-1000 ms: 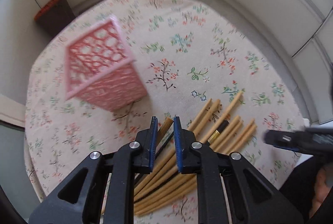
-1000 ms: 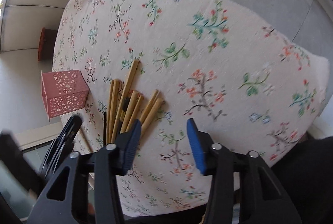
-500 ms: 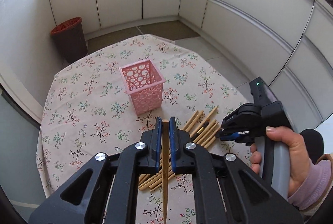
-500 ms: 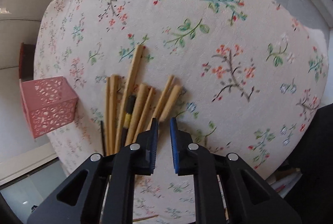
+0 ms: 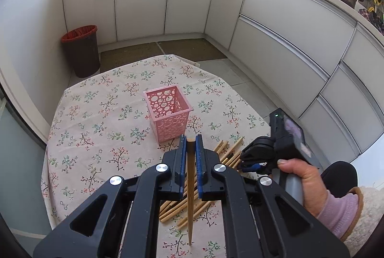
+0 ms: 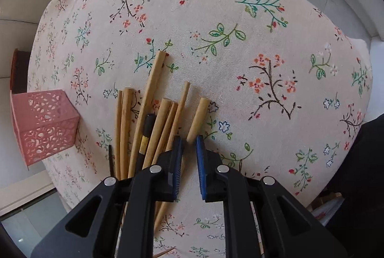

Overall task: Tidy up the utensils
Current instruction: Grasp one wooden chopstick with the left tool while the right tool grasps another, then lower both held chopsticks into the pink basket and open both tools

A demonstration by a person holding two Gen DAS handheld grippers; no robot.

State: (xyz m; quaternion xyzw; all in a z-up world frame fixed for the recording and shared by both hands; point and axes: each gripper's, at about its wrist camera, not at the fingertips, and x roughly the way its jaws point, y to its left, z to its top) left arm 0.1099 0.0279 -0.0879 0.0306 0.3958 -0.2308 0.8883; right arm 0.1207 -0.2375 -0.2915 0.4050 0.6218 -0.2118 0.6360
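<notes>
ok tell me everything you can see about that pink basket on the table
The pink basket is a small square holder, plastic by its look, its walls pierced with round and leaf-shaped holes. It stands upright and open-topped on the floral tablecloth, nothing visible inside. No gripper touches it. The chopstick pile lies beside it, apart, and the left gripper holds one chopstick short of it.

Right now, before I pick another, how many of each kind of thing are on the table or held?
Pink basket: 1
Wooden chopsticks in the pile: 7 visible
Dark chopsticks in the pile: 2
Wooden chopstick held by the left gripper: 1
Total: 11
</notes>
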